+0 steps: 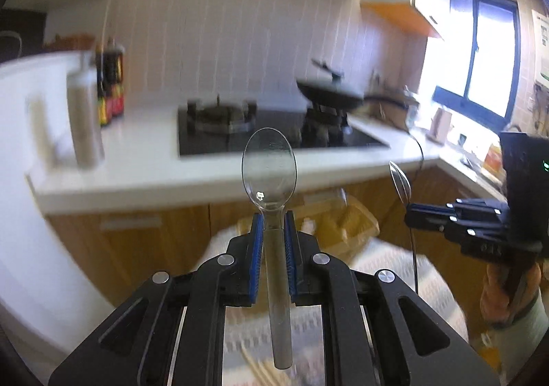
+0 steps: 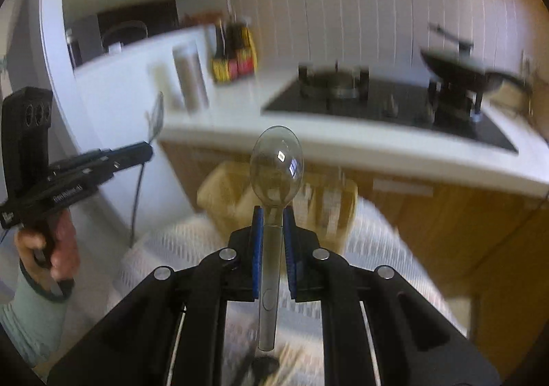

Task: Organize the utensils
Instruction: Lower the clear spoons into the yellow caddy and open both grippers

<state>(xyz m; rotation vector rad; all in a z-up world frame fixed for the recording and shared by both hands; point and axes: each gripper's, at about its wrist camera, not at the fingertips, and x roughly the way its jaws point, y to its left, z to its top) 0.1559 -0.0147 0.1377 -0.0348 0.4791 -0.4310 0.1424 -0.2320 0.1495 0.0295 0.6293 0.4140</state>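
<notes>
The left gripper (image 1: 273, 219) is clamped on the handle of a clear plastic spoon (image 1: 269, 164), bowl up at 12 o'clock. The right gripper (image 2: 273, 216) is clamped on a second clear spoon (image 2: 276, 169) likewise. Beyond both, at 12 o'clock, a white counter (image 1: 144, 162) carries a black stove (image 1: 240, 132); all is blurred.

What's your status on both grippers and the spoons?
Left gripper shut on a clear plastic spoon, bowl up. Right gripper shut on a second clear plastic spoon, bowl up. Both held in the air before the white kitchen counter; nothing blocking.
</notes>
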